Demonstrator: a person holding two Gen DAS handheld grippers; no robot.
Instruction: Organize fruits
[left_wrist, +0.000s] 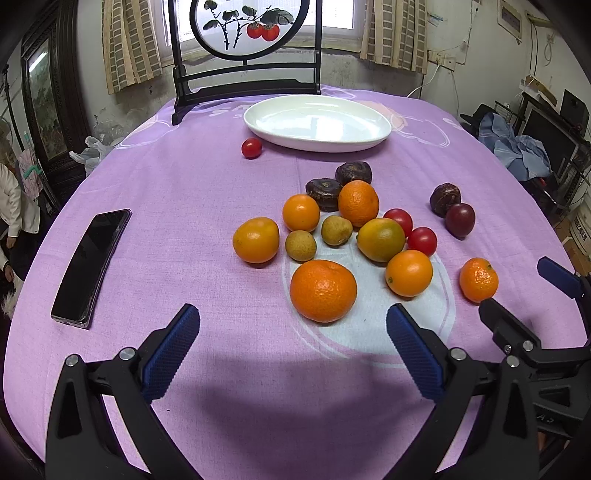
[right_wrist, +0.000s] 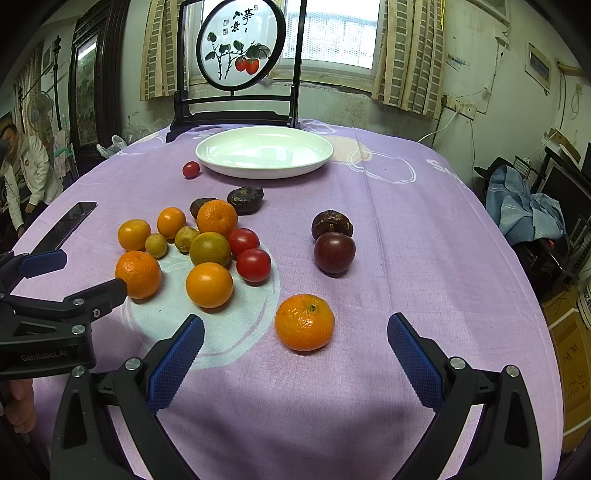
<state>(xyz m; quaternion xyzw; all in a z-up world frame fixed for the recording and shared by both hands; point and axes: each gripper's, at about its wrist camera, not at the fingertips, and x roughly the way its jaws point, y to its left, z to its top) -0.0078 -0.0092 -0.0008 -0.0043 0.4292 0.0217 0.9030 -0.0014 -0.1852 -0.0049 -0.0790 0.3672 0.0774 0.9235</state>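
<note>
Both hand-held grippers hover low at the near edge, spread wide, nothing held. The left hand-held gripper (left_wrist: 293, 328) faces the big mandarin (left_wrist: 323, 290), just beyond its fingertips. The right hand-held gripper (right_wrist: 295, 338) frames a lone mandarin (right_wrist: 304, 322) lying between its tips. The white plate (right_wrist: 236, 168) waits far across the surface (right_wrist: 406, 229), likely the fruit's destination.

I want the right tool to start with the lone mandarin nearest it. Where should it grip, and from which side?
Grip the lone mandarin across its widest middle, coming straight forward and down from the near side with the right tool, whose jaws are open and already straddle it. It sits stem-up and apart from the other fruit, so both flanks look free on the purple tablecloth.
</note>
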